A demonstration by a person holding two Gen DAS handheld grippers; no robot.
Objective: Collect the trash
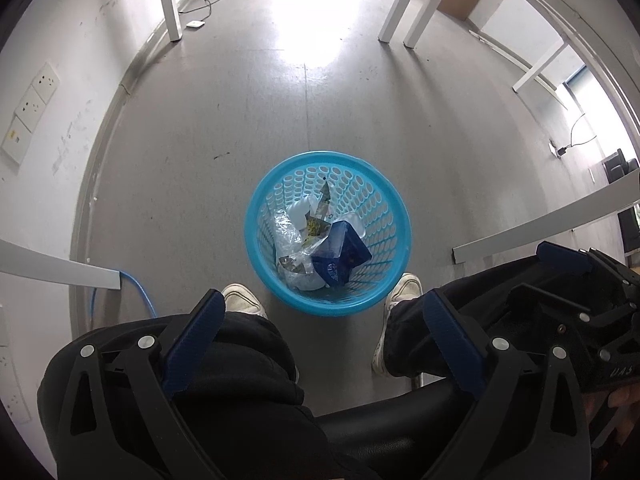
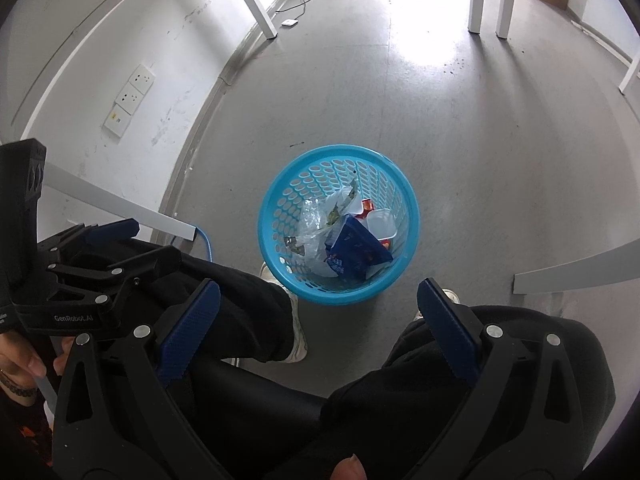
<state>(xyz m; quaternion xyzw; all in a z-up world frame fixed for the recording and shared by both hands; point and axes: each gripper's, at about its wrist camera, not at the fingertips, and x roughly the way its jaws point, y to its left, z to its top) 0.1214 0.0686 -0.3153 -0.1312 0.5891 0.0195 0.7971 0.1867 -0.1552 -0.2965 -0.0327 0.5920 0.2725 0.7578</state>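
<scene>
The round blue plastic basket with holes (image 1: 256,216) is seen on the grey floor (image 1: 180,168) between two white shoes, already filled with wrappers, while both the left gripper (image 1: 324,312) and the right gripper (image 2: 318,304) are held wide open and empty above it, so more trash is probably to be looked for next.

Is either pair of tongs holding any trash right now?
No: the left tongs and right tongs both stand open and empty above the blue basket.

Black-framed tongs (image 1: 324,308) with ribbed blue pads (image 1: 192,344) and silver screws fill the lower frame, above black trousers (image 1: 248,380) and white shoes (image 1: 242,300).
</scene>
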